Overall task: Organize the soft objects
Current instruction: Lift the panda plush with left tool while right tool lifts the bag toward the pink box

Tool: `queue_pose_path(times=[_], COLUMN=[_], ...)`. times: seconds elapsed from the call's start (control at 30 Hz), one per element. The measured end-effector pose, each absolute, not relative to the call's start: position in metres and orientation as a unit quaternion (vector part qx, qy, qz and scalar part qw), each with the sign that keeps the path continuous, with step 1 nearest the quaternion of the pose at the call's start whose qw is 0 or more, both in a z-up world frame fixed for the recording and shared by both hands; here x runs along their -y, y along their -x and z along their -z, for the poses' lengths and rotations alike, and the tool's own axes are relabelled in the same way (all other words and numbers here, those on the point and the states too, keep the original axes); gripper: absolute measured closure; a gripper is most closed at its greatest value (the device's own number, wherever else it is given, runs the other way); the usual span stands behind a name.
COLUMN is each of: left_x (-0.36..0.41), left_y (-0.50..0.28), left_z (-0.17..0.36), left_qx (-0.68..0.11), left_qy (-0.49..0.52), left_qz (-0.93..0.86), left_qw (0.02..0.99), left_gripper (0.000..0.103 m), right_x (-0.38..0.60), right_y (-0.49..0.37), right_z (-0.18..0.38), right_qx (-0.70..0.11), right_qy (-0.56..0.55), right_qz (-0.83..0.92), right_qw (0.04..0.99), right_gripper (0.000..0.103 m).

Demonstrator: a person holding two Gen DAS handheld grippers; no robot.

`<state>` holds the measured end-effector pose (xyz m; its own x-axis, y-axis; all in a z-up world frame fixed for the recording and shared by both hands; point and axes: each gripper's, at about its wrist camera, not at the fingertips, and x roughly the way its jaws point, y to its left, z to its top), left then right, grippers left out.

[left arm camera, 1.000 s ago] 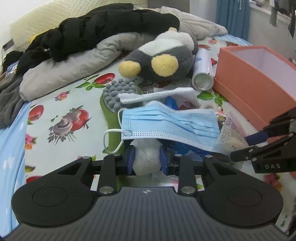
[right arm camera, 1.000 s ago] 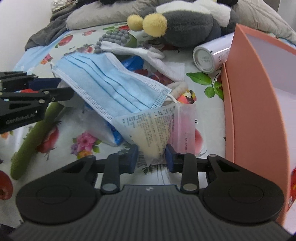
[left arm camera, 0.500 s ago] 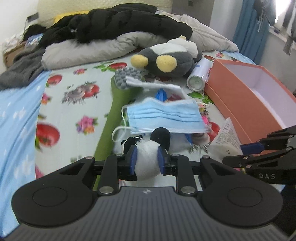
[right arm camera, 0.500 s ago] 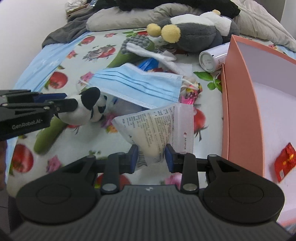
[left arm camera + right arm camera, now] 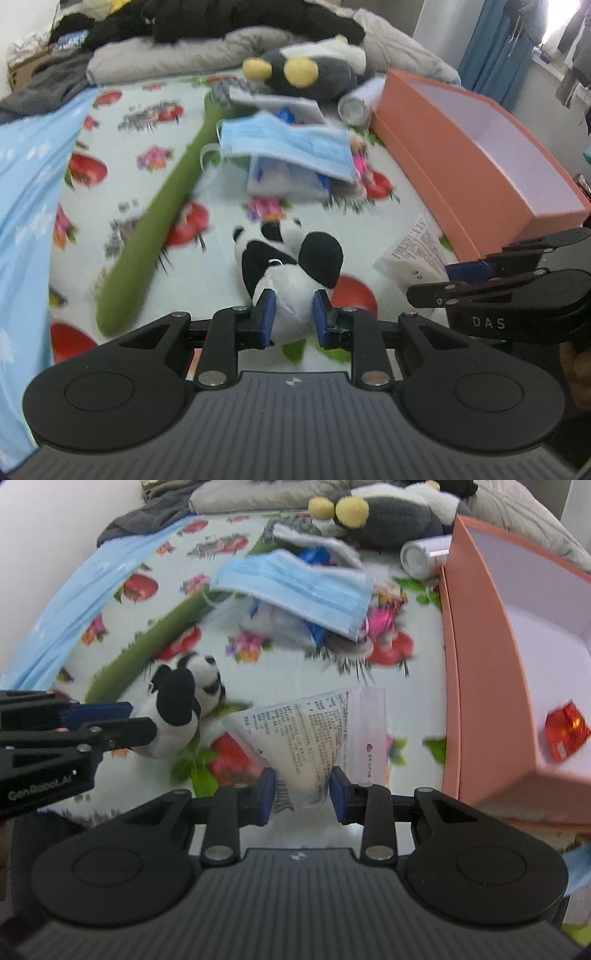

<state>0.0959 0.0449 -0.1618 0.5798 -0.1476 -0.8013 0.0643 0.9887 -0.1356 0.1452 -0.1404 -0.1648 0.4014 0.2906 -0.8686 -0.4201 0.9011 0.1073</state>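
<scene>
A small black-and-white panda plush hangs above the flowered bedsheet, and my left gripper is shut on its white body. In the right wrist view the same panda shows at the left, held by the left gripper. My right gripper is shut on a clear printed packet with pale filling. That packet and the right gripper appear at the right of the left wrist view. An open salmon box lies to the right.
Further up the bed lie a blue face mask over a small pile, a long green plush, a grey-and-yellow plush and a white can. A red wrapper lies inside the box. Bedding and dark clothes heap at the back.
Both grippers have drawn back from the pile toward the near end of the bed. The left one pulled the panda out from under the mask; the right carried the packet along.
</scene>
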Motion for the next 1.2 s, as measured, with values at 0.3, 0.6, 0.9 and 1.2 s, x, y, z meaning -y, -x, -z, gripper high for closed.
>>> queue_pose_path(times=[0.3,0.6,0.9,1.2], left_x=[-0.052,-0.085,-0.102,-0.081], left_y=[-0.086,-0.084,-0.098,-0.122], left_z=[0.163,0.161,0.184,0.199], left_qx=[-0.445,-0.417,-0.437,-0.475], left_qy=[0.101,0.205,0.264,0.220], left_qz=[0.065,0.022,0.011,0.020], left_qw=[0.887,0.885,0.860,0.852], left_gripper=[0.067,0.054,0.054,0.047], right_x=[0.152,0.162,0.167,0.155], right_y=[-0.136,-0.135,-0.146,-0.153], right_z=[0.184,0.175,0.180,0.198], right_qx=[-0.520,-0.494,-0.493,-0.510], right_qy=[0.045,0.026,0.017,0.045], right_qz=[-0.213,-0.229,-0.223,-0.242], right_qw=[0.826,0.838,0.841,0.824], right_gripper=[0.054,0.045,0.046,0.046])
